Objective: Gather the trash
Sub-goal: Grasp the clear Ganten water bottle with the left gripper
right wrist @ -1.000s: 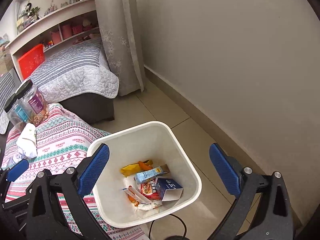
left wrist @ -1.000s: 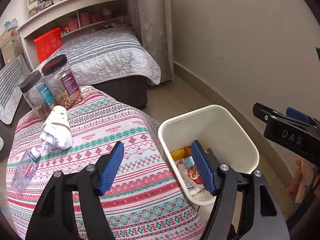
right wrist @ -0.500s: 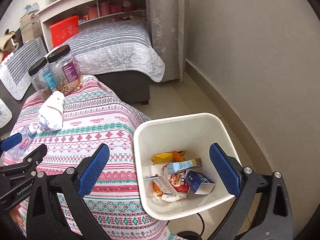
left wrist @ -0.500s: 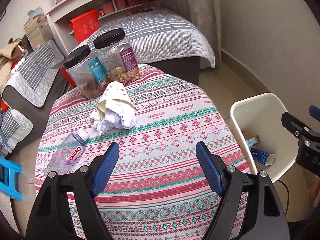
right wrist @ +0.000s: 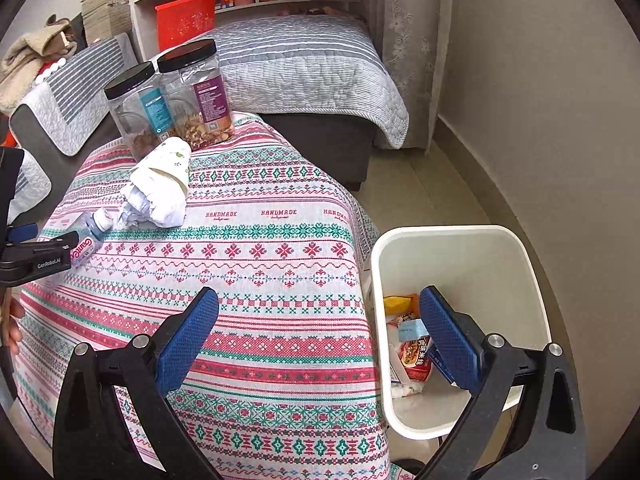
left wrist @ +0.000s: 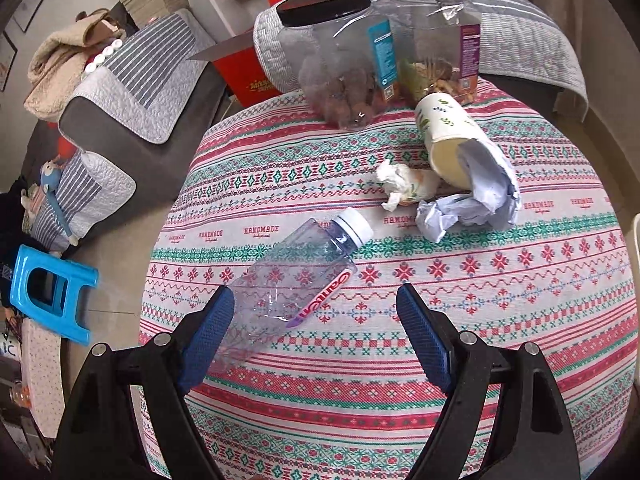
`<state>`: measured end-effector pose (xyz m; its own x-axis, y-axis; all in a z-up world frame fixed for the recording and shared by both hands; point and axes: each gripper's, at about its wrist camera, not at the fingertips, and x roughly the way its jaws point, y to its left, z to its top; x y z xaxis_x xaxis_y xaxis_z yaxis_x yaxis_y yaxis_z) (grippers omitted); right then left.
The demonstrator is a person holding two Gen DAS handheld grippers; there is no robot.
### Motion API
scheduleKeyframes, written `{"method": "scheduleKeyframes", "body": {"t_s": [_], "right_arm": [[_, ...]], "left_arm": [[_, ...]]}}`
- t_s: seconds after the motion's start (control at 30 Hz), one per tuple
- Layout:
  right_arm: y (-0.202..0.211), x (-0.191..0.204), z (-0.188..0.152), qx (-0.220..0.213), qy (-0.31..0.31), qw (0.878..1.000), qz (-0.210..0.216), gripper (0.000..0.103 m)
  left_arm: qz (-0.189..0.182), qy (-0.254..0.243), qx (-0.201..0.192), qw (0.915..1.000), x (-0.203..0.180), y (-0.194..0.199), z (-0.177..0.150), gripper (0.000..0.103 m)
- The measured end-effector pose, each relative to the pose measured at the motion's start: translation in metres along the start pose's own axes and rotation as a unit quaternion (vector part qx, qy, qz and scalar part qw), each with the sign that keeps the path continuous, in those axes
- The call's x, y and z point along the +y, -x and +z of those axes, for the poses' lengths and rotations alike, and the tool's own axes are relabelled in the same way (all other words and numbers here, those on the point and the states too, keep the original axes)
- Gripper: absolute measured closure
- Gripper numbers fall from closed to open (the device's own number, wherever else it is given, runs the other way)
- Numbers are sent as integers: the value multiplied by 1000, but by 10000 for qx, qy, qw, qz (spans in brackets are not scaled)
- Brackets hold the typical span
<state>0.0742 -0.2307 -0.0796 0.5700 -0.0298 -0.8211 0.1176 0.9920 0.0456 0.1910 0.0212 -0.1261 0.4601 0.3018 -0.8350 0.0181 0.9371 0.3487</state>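
Observation:
An empty clear plastic bottle [left wrist: 298, 280] with a white cap lies on its side on the patterned tablecloth [left wrist: 480, 288]. My left gripper [left wrist: 312, 332] is open, and the bottle's base lies by its left finger. A tipped paper cup [left wrist: 444, 136] and crumpled tissue [left wrist: 472, 204] lie beyond it. My right gripper [right wrist: 320, 332] is open and empty over the table edge beside the white bin [right wrist: 500, 248], which holds wrappers [right wrist: 412, 352]. The bottle [right wrist: 90, 236] and cup [right wrist: 168, 168] also show in the right wrist view.
Two black-lidded snack jars [left wrist: 352, 52] stand at the table's far side. A grey sofa [left wrist: 132, 80] and a blue stool [left wrist: 44, 292] are to the left. A bed [right wrist: 304, 64] and shelves lie behind. The left gripper's body [right wrist: 32, 260] shows at the left edge.
My left gripper swung left from the bin and moved down over the table to the bottle. My right gripper swung left from over the bin to the table edge.

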Motion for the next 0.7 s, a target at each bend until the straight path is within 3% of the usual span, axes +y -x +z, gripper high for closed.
{"method": "scheduleKeyframes", "body": {"t_s": [0.17, 0.37, 0.5, 0.6, 0.7], "right_arm": [[-11, 11, 3, 108, 33, 9999, 55, 7], [-20, 17, 4, 187, 86, 9998, 59, 7], [-26, 19, 4, 247, 91, 9996, 47, 7], [-29, 21, 6, 258, 63, 9996, 74, 7], [-29, 25, 9, 239, 66, 9996, 137, 7]], "left_arm": [[171, -222, 178, 9994, 7, -31, 6, 22], [460, -1002, 309, 9934, -4, -66, 10, 22], [450, -1381, 461, 9883, -9, -75, 5, 34], [-411, -1079, 664, 9911, -4, -60, 7, 40], [-1158, -699, 910, 9866, -1, -48, 5, 42]]}}
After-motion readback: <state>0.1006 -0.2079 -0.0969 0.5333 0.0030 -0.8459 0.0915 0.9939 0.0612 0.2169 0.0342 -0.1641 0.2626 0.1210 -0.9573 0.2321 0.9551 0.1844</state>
